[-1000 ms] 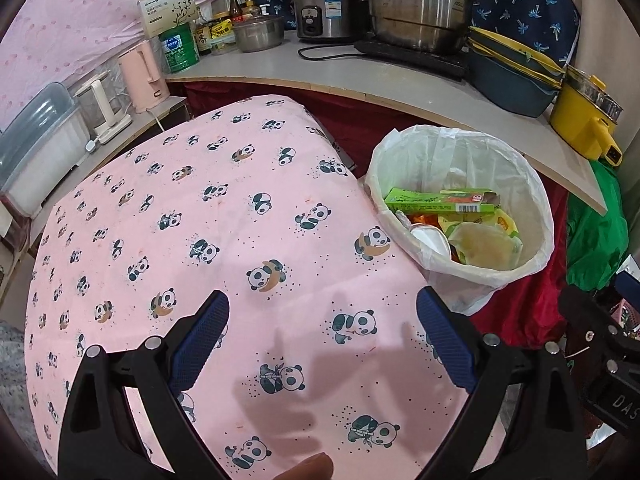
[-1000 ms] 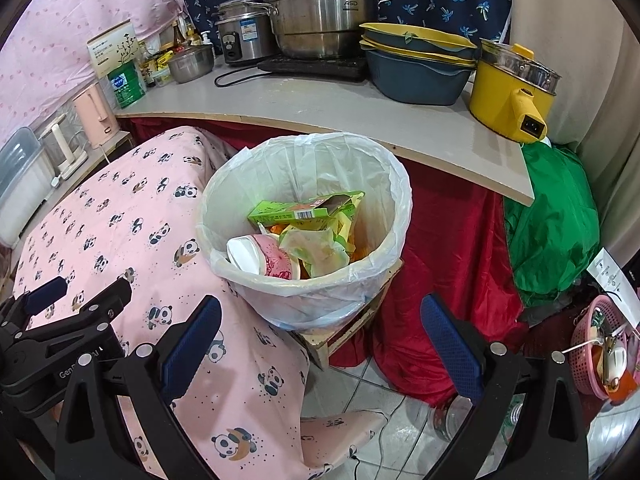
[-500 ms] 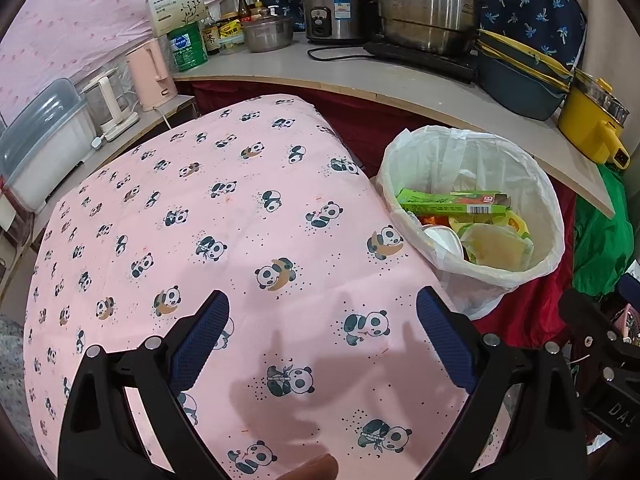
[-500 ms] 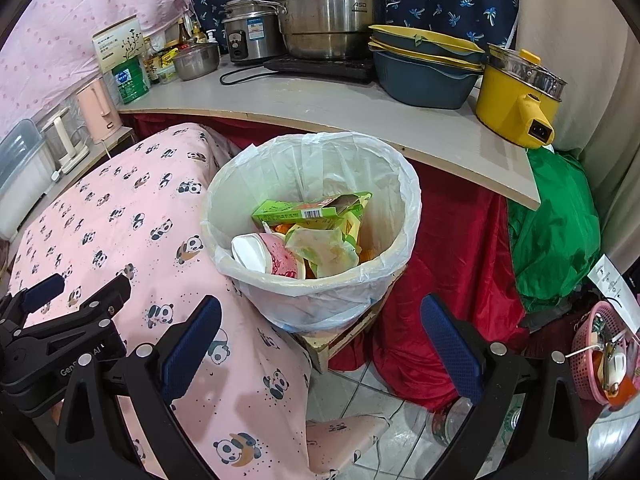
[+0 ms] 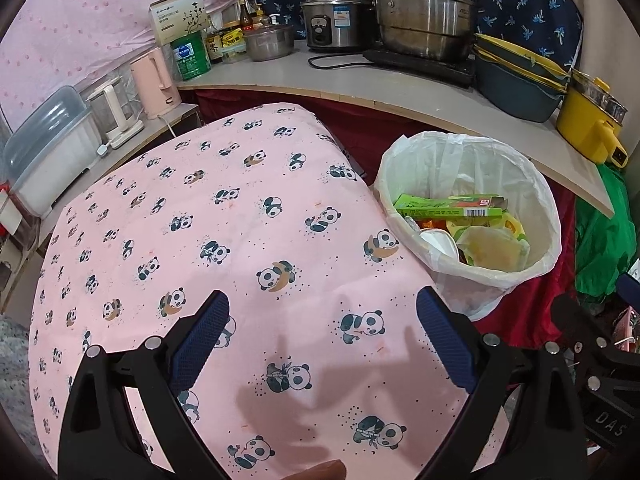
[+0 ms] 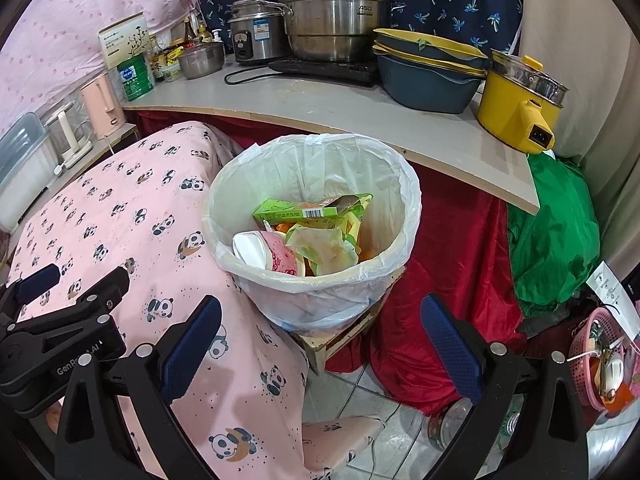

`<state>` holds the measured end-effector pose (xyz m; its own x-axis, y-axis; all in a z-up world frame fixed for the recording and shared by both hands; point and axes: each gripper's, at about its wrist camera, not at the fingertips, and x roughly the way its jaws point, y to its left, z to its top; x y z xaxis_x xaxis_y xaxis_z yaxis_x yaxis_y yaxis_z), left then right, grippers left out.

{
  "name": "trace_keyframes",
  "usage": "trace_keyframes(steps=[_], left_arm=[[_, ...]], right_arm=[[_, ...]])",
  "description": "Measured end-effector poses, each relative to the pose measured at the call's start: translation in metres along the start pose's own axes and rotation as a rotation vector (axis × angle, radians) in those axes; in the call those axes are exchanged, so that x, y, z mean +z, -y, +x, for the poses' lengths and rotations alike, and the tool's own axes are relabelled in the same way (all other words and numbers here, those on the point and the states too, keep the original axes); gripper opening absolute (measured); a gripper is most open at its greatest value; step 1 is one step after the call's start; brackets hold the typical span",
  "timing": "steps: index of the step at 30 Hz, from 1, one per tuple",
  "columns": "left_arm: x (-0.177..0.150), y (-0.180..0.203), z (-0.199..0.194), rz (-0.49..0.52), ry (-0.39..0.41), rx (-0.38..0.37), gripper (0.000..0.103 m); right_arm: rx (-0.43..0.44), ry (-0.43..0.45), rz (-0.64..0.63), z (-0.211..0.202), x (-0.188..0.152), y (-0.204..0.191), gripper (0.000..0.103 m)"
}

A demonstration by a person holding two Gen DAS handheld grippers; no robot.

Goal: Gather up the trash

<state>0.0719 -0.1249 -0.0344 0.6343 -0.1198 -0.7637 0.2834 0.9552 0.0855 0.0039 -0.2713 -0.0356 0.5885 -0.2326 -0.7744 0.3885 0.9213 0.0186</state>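
Only the right wrist view shows the tiled floor (image 6: 360, 384) — the left gripper (image 5: 324, 344) hovers over panda cloth (image 5: 240, 216). Both grippers' fingers spread, empty; right gripper (image 6: 320, 344). Trash — green carton (image 6: 308, 210), cup (image 6: 264, 252) — fills the lined bin (image 6: 404, 208).

left hand-held gripper (image 5: 322, 338): jaws wide, empty | right hand-held gripper (image 6: 320, 340): same

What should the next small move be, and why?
Probably lift both grippers away and look elsewhere for trash: the left gripper and right gripper are open and hold nothing, the cloth shows no trash, and the bin already holds it.
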Motion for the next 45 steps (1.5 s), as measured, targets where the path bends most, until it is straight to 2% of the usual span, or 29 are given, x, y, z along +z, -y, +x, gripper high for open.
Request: trace_keyframes(steps=[45], left_arm=[[-0.013, -0.002, -0.020, -0.028, 0.029, 0.030, 0.090]], right_arm=[[0.014, 0.022, -0.019, -0.017, -0.018, -0.008, 0.096]])
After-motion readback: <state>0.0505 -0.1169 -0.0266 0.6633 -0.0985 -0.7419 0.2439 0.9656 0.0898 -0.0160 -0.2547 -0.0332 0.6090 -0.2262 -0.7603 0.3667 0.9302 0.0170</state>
